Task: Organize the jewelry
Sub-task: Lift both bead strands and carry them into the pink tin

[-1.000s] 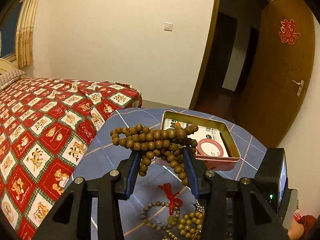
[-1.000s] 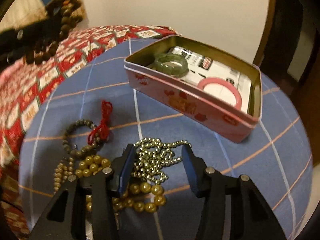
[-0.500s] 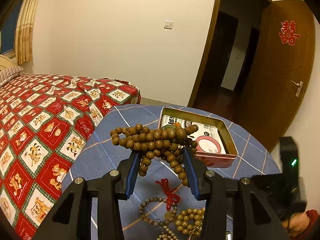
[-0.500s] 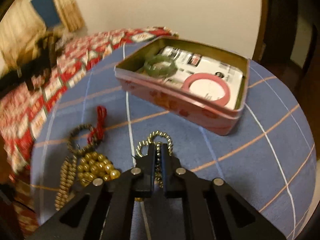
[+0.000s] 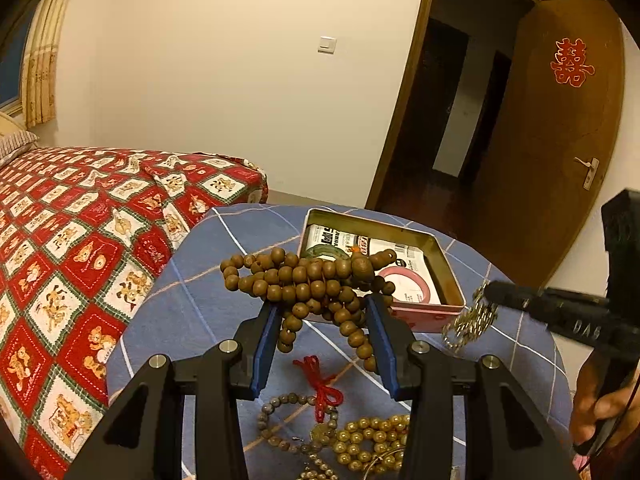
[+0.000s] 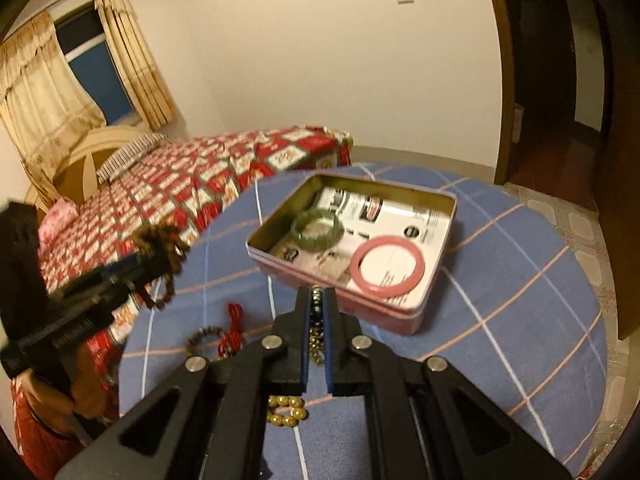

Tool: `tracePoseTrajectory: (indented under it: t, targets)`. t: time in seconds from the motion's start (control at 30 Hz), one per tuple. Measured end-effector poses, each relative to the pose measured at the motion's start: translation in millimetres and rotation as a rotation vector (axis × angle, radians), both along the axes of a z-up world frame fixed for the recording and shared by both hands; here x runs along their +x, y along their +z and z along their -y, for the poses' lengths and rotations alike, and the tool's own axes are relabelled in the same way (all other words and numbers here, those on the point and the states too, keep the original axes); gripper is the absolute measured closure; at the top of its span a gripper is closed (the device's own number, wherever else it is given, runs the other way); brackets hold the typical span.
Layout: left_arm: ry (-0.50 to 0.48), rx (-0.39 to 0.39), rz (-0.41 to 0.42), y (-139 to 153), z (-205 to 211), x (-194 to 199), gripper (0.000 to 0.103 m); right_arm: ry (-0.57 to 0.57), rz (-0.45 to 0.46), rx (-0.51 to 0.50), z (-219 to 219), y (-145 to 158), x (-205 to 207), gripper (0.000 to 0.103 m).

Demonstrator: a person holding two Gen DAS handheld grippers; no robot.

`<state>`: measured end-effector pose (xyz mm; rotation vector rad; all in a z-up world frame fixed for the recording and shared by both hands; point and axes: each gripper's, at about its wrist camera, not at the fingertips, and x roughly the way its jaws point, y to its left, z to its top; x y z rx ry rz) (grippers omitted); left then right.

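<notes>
1. Noted a bed (image 5: 80,240) under a red patchwork cover, just beside the desk (image 5: 192,300).
2. Found the desk round, under a blue checked cloth, with the open tin (image 5: 444,256) on its far half and loose pieces near the front edge.
3. Saw the left gripper (image 5: 320,312) held above the desk short of the tin, its fingers set fairly wide yet pressed against a bulky bunch of the wooden bead strand (image 5: 304,276); loops hung free on both sides.
4. Judged that strand light but floppy and liable to slide; best taken through the thick middle of the bunch, as here, and lowered so the dangling loops clear the tin wall.
5. Spotted a pink bangle (image 6: 387,266) and a green bangle (image 6: 318,230) lying apart inside the tin, on printed paper.
6. Saw the right gripper (image 6: 317,296) lifted close to the tin's near wall, fingers narrow and pinching the gold chain (image 6: 316,340), which drooped below them.
7. Judged the chain limp, smooth and tangle-prone; a pinch on a gathered clump would hold better than one on a single run.
8. Left on the desk: a gold bead bracelet (image 5: 368,440) and a grey bead bracelet (image 5: 280,420) with a red knot (image 5: 324,384).
</notes>
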<state>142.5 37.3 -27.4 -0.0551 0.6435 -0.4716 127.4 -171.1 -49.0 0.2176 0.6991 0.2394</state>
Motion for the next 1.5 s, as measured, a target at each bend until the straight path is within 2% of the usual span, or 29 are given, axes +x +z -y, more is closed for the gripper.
tracePoseTrajectory:
  t: [0.37,0.67,1.03,1.5]
  targets:
    - [-0.057,0.029,0.004,-1,28,14,0.059,-0.052,0.063,-0.032,17,22,18,0.095]
    - [-0.094,0.034,0.036,8,58,48,0.059,-0.087,0.122,-0.028,30,40,52,0.095]
    - [-0.127,0.096,-0.014,-18,106,103,0.059,-0.148,0.038,0.008,50,4,114,0.095]
    - [-0.124,0.176,-0.117,-62,132,139,0.059,-0.165,-0.057,0.005,62,-43,143,0.095]
